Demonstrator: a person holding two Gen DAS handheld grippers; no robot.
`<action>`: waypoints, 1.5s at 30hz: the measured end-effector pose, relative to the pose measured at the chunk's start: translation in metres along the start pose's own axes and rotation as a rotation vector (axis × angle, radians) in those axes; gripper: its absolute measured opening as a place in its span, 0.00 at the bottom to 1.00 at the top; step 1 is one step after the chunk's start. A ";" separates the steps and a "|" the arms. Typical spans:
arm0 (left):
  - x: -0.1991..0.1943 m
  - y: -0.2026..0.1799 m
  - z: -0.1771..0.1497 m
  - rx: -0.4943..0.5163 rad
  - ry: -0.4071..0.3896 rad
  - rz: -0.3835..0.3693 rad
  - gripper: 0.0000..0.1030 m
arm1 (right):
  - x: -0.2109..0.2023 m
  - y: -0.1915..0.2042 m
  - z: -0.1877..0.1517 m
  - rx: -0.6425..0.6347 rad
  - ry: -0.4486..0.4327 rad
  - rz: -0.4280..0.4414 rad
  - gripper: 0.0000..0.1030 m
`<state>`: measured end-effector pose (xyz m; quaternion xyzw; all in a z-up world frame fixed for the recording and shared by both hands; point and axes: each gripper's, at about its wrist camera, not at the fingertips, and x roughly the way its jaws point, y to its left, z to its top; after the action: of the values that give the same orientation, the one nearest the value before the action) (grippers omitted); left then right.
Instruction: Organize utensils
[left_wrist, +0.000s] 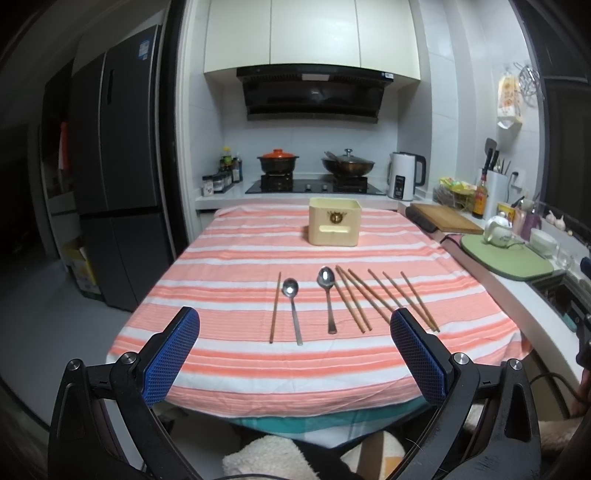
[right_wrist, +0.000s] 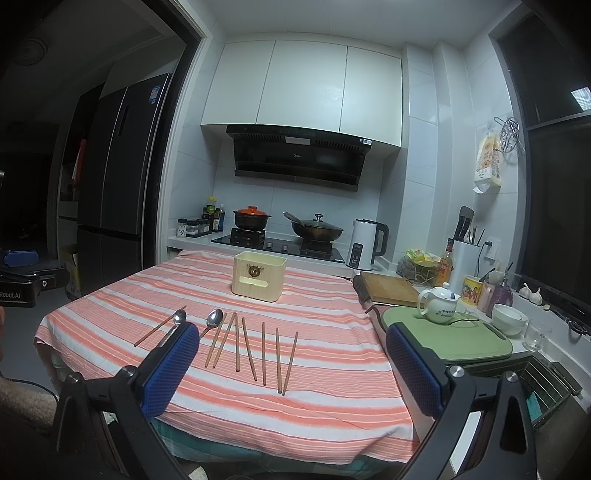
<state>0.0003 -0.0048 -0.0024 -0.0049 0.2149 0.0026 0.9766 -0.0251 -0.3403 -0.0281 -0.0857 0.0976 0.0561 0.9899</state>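
On the striped tablecloth (left_wrist: 229, 258) in front of us everything's laid out and nothing's been picked up yet, so we'd call this the very start: both grippers hang back off the near edge of the table, well short of the utensils. Our left gripper (left_wrist: 294, 332) has its blue pads spread wide with nothing between them, and the right gripper (right_wrist: 291, 354) is the same, wide apart and empty. The utensils sit in a loose row mid-table: a lone chopstick (left_wrist: 275, 307) on the far left, two spoons (left_wrist: 291, 308) beside it, then the bunch of chopsticks (left_wrist: 384, 299) fanned out to the right, a couple of them touching or crossing near the tips. The cream holder box (left_wrist: 334, 220) stands further back, well apart from the row, open top facing up, so we're guessing that's where it all goes. Material-wise, the spoons are shiny metal with thin flat handles, probably slippery; the chopsticks are slim brown sticks, wood or bamboo by the look. All of it lies flat on soft, slightly wrinkled cloth, so the next move probably needs a low, careful pinch across one thin handle, then tipping it upright over the box.
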 end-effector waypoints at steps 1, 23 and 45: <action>0.000 0.000 0.000 0.000 0.000 0.000 1.00 | 0.000 0.000 0.000 0.000 0.000 0.000 1.00; 0.005 -0.002 -0.005 0.010 0.006 0.000 1.00 | 0.002 -0.007 -0.003 0.004 0.008 0.003 1.00; 0.005 -0.004 -0.005 0.018 0.005 -0.001 1.00 | 0.006 -0.005 -0.005 0.004 0.013 0.002 1.00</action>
<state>0.0025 -0.0091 -0.0089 0.0036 0.2176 0.0002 0.9760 -0.0194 -0.3456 -0.0337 -0.0841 0.1044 0.0562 0.9894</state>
